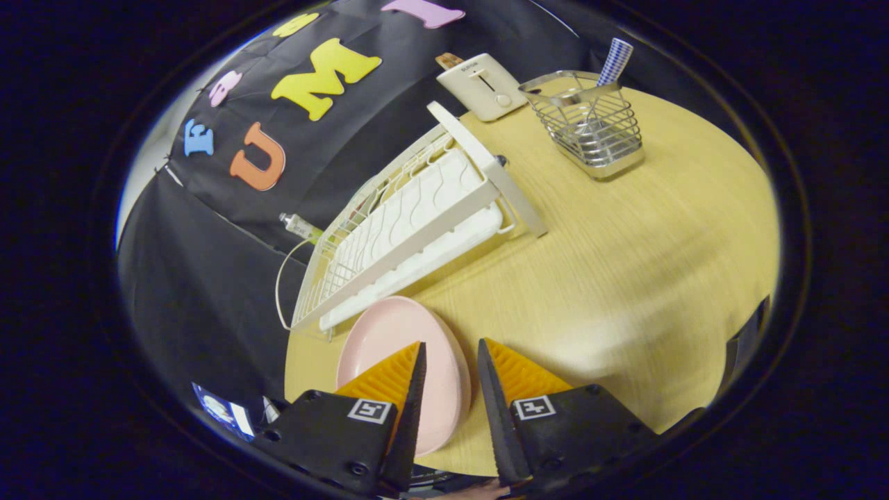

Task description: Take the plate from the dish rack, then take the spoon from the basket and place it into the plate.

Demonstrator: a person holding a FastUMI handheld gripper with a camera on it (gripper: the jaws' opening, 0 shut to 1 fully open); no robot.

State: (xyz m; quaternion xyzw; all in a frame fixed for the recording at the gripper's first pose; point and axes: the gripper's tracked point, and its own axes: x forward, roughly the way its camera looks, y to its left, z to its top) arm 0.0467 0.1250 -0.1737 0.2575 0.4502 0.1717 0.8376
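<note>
Gripper view, jaws (450,361) parted around plate (389,340) rim, spoon (615,61) in basket (590,125)

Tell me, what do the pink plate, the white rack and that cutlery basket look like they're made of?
The pink plate, its rim between the open gripper fingers, looks like matte plastic or melamine: even colour, soft sheen. The dish rack seems white-coated wire over a moulded plastic tray with wavy ribs. The basket is shiny metal wire, probably steel, judging by its bright reflections.

Bare table (625,278) lies open toward the basket (590,125); dish rack (410,229) and, seemingly, toaster (483,87) flank it
</note>
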